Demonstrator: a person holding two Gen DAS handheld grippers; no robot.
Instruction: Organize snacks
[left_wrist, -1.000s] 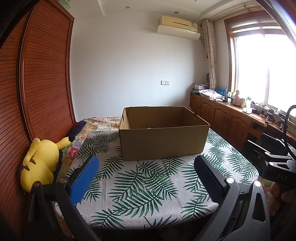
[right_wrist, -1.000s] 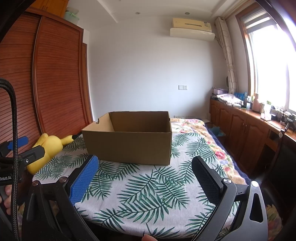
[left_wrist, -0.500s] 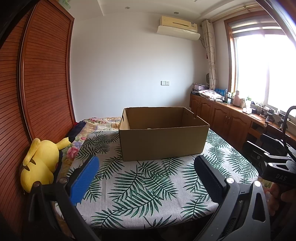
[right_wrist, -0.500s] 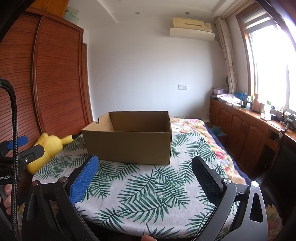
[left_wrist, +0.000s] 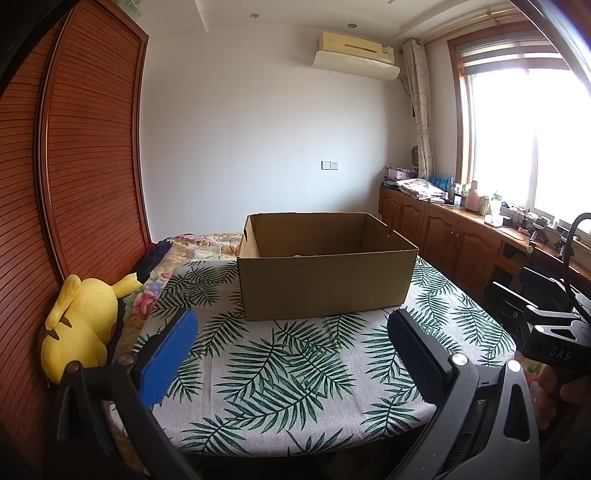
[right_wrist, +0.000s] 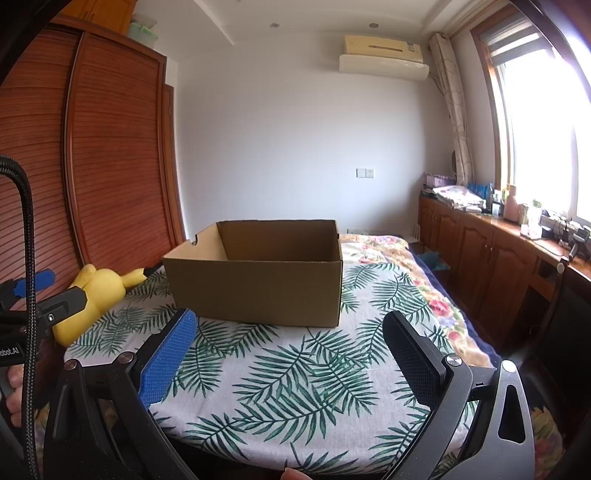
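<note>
Currently both grippers, left (left_wrist: 291, 354) and right (right_wrist: 284, 354), hover with jaws spread, holding nothing. No snacks show on the table (left_wrist: 295, 369); something pale lies in the box (left_wrist: 325, 266). Stage undeterminable: either packed or awaiting snacks.

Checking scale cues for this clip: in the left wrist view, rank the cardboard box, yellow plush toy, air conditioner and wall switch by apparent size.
1. cardboard box
2. yellow plush toy, though it sits nearer the camera, so its true size is unsure
3. air conditioner, far off on the wall
4. wall switch
</note>
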